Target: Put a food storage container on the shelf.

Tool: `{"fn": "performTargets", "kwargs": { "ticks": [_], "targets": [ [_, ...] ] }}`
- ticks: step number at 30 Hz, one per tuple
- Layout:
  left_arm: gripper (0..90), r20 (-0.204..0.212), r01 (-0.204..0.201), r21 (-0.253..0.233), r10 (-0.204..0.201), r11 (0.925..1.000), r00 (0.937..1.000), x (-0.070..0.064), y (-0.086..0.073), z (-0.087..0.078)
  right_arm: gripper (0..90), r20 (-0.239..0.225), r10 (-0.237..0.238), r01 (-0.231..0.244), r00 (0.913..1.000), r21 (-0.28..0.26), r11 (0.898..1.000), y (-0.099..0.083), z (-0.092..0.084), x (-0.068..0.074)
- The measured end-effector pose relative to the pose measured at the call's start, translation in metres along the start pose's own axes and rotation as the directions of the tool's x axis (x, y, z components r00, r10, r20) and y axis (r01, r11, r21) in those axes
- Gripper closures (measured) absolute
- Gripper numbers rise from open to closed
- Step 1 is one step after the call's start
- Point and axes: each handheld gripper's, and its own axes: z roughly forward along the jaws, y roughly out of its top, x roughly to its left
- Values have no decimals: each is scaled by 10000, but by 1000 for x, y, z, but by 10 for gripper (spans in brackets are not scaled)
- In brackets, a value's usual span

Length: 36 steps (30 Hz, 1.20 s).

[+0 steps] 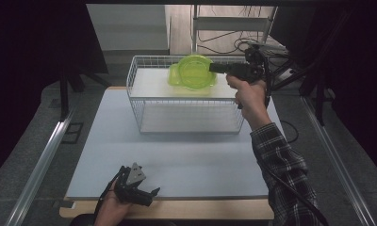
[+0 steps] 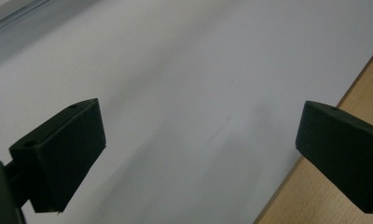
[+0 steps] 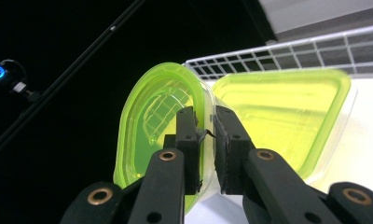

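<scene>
My right tool (image 1: 214, 68) was clamped on the thin wall of a lime-green translucent container (image 1: 192, 71), one jaw inside the rim and the other outside, as the right gripper view showed (image 3: 206, 140). The container (image 3: 161, 126) was tipped on its side ahead of the tool, held over the far part of a white wire basket (image 1: 186, 110). Just past the jaws lay a second green piece (image 3: 282, 112), a container or a lid, I could not tell which from that angle; it sat flatter, and it looked to be touching the held one near the jaw tips. The hand (image 1: 249, 94) on that tool reached forward over the basket's right end, a plaid sleeve (image 1: 283, 165) behind it.

My left tool (image 1: 146, 194) rested at the near edge of the bench (image 1: 177, 160), its jaws spread wide with nothing between them; below them I saw bare white surface (image 2: 184, 93) and a strip of wooden edge (image 2: 315, 200).
</scene>
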Motion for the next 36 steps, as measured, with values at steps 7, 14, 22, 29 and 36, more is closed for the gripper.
{"fn": "performTargets", "kwargs": {
  "ticks": [7,14,22,29,36],
  "targets": [
    [11,17,-21,11,21,10000,10000,0,0,0,809,455,39,-25,9990,-301,9995,12,13,0],
    [11,29,-53,41,53,10000,10000,0,0,0,809,884,206,-167,9959,-440,9989,18,26,-4],
    [12,68,-69,60,69,10000,10000,0,0,1,796,1250,252,-191,9918,-497,9986,19,31,-8],
    [12,63,-127,101,126,9999,9999,-1,0,1,759,2316,-462,573,9717,-415,9975,20,35,0],
    [12,90,-119,106,118,9999,9999,-1,0,1,731,2873,-738,883,9550,-378,9954,20,39,-1]
  ]
}}
